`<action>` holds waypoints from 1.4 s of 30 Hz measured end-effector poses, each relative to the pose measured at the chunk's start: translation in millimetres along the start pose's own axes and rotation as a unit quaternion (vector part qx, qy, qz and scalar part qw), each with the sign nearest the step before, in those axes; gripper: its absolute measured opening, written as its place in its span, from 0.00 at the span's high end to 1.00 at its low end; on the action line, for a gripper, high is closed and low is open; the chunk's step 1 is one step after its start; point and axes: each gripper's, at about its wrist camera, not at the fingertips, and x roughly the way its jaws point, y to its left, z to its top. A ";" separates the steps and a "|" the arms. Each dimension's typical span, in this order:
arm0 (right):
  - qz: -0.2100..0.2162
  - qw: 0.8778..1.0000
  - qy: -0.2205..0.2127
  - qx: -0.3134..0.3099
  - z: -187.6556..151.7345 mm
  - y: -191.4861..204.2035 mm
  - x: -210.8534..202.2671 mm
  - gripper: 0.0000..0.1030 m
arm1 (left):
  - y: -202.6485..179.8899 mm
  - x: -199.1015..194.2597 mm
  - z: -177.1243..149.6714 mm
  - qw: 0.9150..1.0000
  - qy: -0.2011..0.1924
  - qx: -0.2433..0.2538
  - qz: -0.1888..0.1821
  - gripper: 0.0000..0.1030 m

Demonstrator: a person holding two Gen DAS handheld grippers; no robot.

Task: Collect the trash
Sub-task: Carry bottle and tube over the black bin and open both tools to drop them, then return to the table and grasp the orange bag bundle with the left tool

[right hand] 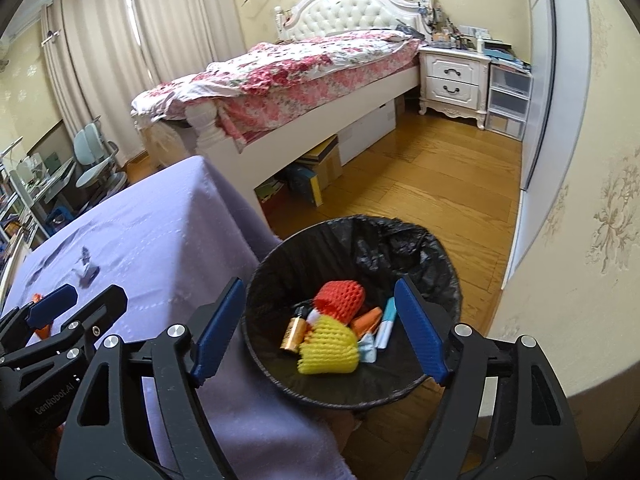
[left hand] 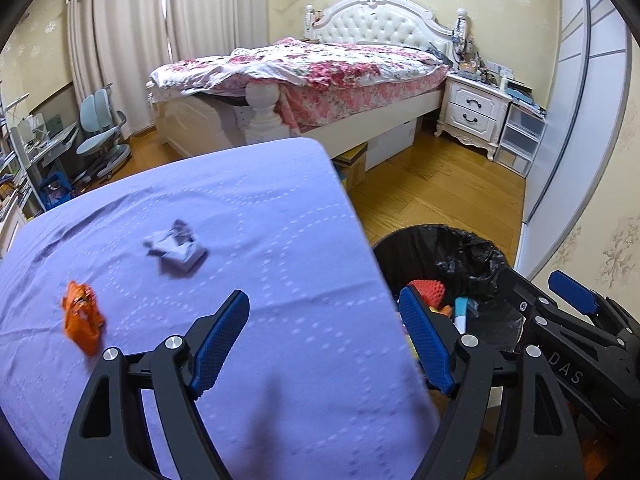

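On the purple-clothed table (left hand: 248, 200) lie an orange wrapper (left hand: 82, 316) and a crumpled white-grey paper (left hand: 176, 254), both to the front left of my left gripper (left hand: 322, 300). That gripper is open and empty, over the table's right edge. A black-lined trash bin (right hand: 256, 276) stands on the floor beside the table. My right gripper (right hand: 319, 286) hangs open over it, nothing between its pads. In the bin lie a red foam net (right hand: 340, 298), a yellow foam net (right hand: 328, 346), a small gold bottle (right hand: 294, 334) and a white-teal tube (right hand: 388, 322).
A bed (left hand: 320, 68) with a floral quilt stands behind the table, boxes (right hand: 320, 168) beneath it. A white nightstand (left hand: 472, 114) and plastic drawers (left hand: 520, 140) are at the back right by a sliding wardrobe door (right hand: 540, 100). A desk chair (left hand: 100, 132) is far left. Wood floor (right hand: 420, 184) surrounds the bin.
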 end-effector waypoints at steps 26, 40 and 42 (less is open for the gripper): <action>0.082 0.987 0.046 -0.133 -34.0 147.7 -1.9 0.27 | 158.2 -14.1 -47.9 0.985 0.031 -0.131 0.108 0.25; 0.104 0.976 0.068 -0.177 -29.0 208.2 30.7 0.27 | 181.0 7.2 -36.9 0.988 0.049 -0.111 0.091 0.67; 0.107 0.975 0.072 -0.184 -27.2 219.4 37.0 0.27 | 184.5 8.6 -36.0 0.989 0.048 -0.111 0.088 0.67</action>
